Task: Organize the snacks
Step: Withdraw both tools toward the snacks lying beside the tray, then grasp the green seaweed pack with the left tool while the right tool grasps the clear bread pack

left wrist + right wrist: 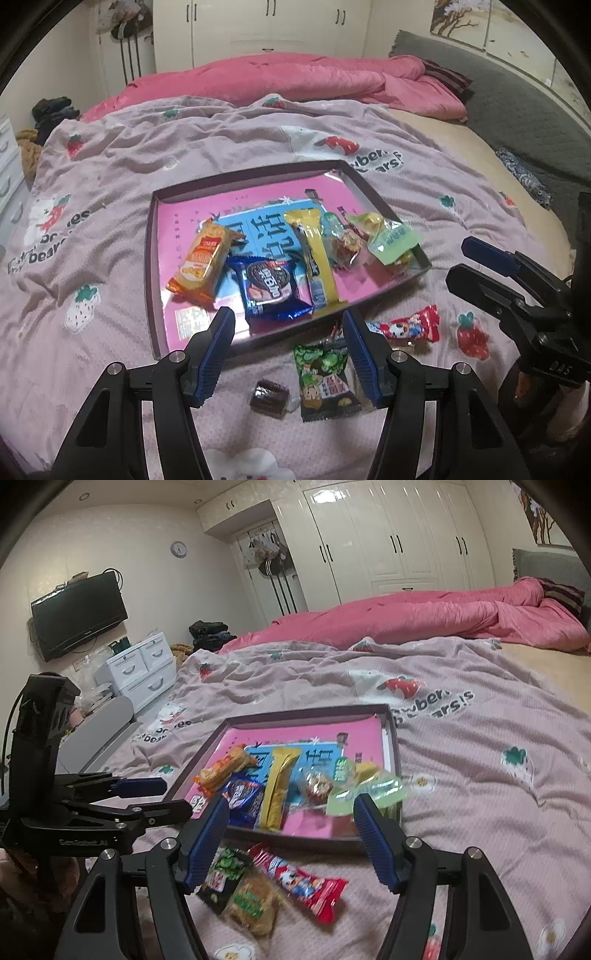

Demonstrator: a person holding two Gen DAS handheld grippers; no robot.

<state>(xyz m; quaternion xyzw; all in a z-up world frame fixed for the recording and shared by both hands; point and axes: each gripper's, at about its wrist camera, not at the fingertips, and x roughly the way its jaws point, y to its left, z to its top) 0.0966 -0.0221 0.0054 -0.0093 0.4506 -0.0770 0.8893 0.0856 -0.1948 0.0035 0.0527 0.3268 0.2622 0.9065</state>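
A shallow pink-lined box (155, 280) (391, 746) lies on the bed with several snacks in it: an orange biscuit pack (201, 258), a blue cookie pack (271, 291), a yellow bar (314, 254) and a pale green pouch (391, 236). On the blanket in front of the box lie a green packet (323, 376) (223, 873), a red candy wrapper (410, 326) (306, 882), a small brown sweet (267, 397) and a tan-green packet (255, 901). My left gripper (288, 354) hangs open above the green packet, empty. My right gripper (291, 842) is open and empty over the red wrapper.
A pink quilt (424, 616) is bunched at the far side of the bed. White drawers (140, 668) and a wall television (79, 614) stand to the left, wardrobes (388, 539) behind. The strawberry blanket (110, 170) is wrinkled around the box.
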